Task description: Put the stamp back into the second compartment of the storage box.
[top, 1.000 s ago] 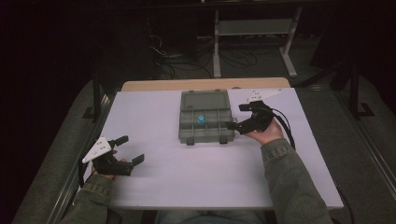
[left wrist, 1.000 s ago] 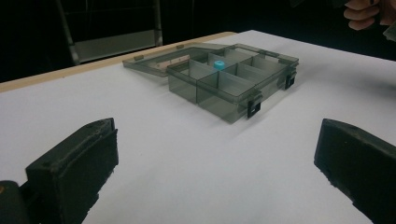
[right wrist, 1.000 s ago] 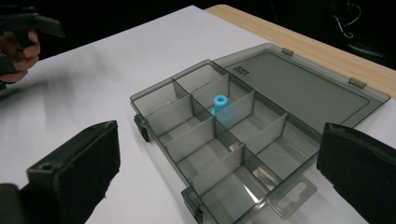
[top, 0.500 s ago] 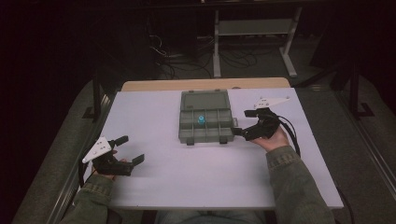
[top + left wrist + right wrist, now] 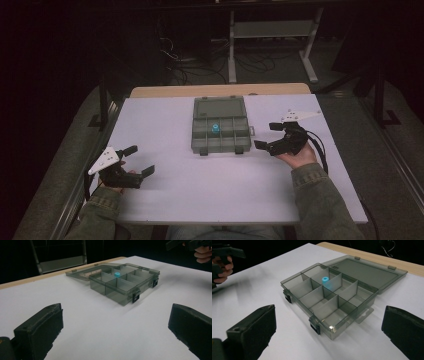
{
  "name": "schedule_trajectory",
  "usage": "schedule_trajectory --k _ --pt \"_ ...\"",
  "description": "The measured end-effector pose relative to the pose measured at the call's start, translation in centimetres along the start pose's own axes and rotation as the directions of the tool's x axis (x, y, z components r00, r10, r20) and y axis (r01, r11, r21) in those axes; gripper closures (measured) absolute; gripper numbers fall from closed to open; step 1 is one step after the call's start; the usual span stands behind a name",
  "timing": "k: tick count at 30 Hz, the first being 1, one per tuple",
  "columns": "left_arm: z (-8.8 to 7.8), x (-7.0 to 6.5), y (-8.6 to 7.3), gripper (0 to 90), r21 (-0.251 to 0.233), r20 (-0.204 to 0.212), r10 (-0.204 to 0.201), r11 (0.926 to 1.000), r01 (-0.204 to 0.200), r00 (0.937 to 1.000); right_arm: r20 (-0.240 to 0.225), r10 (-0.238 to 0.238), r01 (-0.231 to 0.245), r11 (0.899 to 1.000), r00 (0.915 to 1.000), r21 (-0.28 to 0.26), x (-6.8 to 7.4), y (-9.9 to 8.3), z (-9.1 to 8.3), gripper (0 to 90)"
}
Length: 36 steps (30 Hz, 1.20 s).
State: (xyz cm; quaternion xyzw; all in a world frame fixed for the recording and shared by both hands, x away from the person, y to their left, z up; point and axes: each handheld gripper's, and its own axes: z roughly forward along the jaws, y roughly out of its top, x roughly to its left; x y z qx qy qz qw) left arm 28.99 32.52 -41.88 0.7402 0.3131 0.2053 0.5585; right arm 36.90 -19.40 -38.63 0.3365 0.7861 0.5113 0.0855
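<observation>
Right gripper (image 5: 270, 136): jaws spread, empty; drawn back rightward, now just beside organizer box (image 5: 220, 138). Box: lid open, hinged away from person; long axis across table. Left gripper (image 5: 136, 161): spread, unmoved.

The bench (image 5: 210, 195) had a flat white top, with a strip of pale wood (image 5: 220, 90) showing along its far edge. Directly on the white surface, toward the far middle, lay a smoky grey compartment box (image 5: 220, 135), its lid (image 5: 218, 107) swung fully open and lying flat on the bench behind it, reaching toward the wooden strip. The box was divided into small cells by thin walls, and two dark latches hung at its near edge. A small blue cylinder (image 5: 215, 128) stood upright in one of the back-row cells, near the middle. The box sat square to the bench edges.
</observation>
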Motion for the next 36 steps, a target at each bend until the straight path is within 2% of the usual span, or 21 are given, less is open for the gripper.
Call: schedule_trajectory --k 11,15,18,22,27,36 --pt "0.0 -0.1 0.0 0.0 0.0 0.001 -0.005 1.0 0.005 1.0 0.037 0.018 -0.017 1.0 0.9992 -0.016 0.1 -1.8 -1.6 0.0" --pt "-0.1 -0.1 0.0 0.0 -0.002 -0.001 -0.009 1.0 0.009 1.0 0.049 0.026 -0.024 0.999 0.9984 -0.037 0.1 -2.4 -2.2 0.0" --pt "-0.1 0.0 0.0 0.0 0.016 0.001 0.009 0.9998 -0.009 1.0 0.067 0.027 -0.024 0.999 0.9974 -0.042 0.1 -3.1 -2.8 0.0" --pt "0.0 -0.1 0.0 0.0 0.015 0.004 0.006 0.9999 -0.006 1.0 0.087 0.039 -0.034 0.998 0.9954 -0.06 -0.1 -3.8 -3.7 0.0" --pt "0.0 -0.1 0.0 0.0 0.014 0.005 0.006 0.9999 -0.006 1.0 0.104 0.042 -0.034 0.997 0.9937 -0.074 -0.1 -4.5 -4.3 0.0" --pt "0.0 0.0 0.0 0.0 0.012 0.003 0.003 0.9999 -0.003 1.0 0.126 0.071 -0.061 0.995 0.9895 -0.081 -0.4 -5.9 -4.7 0.0"
